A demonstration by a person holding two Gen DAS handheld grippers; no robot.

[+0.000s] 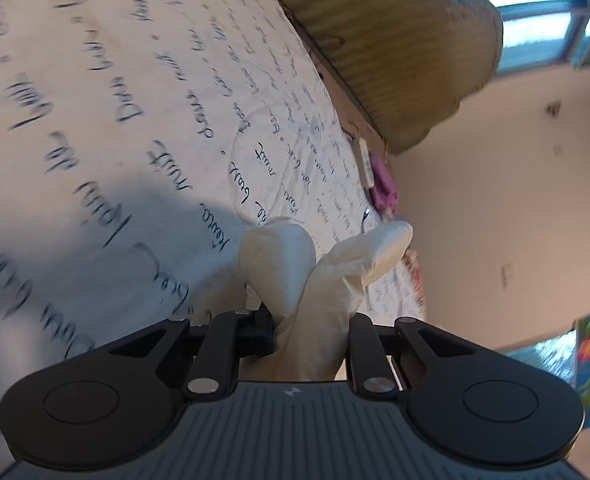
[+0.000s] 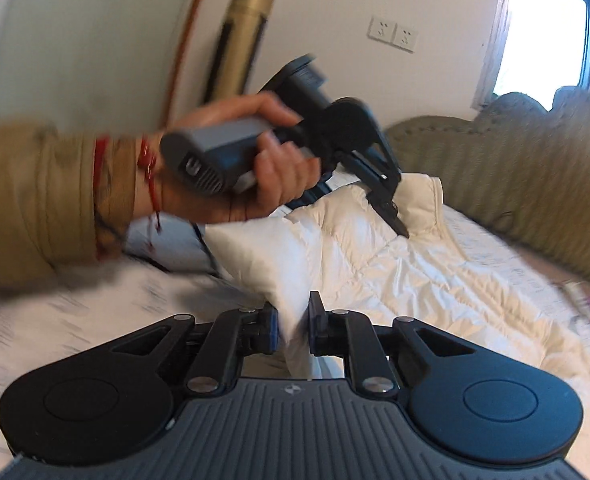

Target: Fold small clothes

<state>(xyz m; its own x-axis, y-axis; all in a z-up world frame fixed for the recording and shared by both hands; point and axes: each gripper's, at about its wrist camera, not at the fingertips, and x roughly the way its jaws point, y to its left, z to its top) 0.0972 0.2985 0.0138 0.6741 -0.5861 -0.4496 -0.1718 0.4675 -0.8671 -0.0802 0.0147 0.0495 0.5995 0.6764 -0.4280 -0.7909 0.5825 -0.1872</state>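
Observation:
A cream quilted puffer garment (image 2: 375,248) lies spread on the bed. My right gripper (image 2: 293,326) is shut on a corner of it near the camera. My left gripper (image 2: 397,222) shows in the right wrist view, held in a hand, its tips closed on a raised fold of the garment near the collar. In the left wrist view the left gripper (image 1: 311,328) is shut on a bunched cream piece of the garment (image 1: 295,272) that sticks up between its fingers.
A white bedsheet with dark handwriting print (image 1: 115,100) covers the bed. An olive ribbed headboard (image 2: 515,152) runs along the far side. A pink item (image 1: 383,180) and a small white object lie at the bed's edge. A wall with sockets (image 2: 393,34) stands behind.

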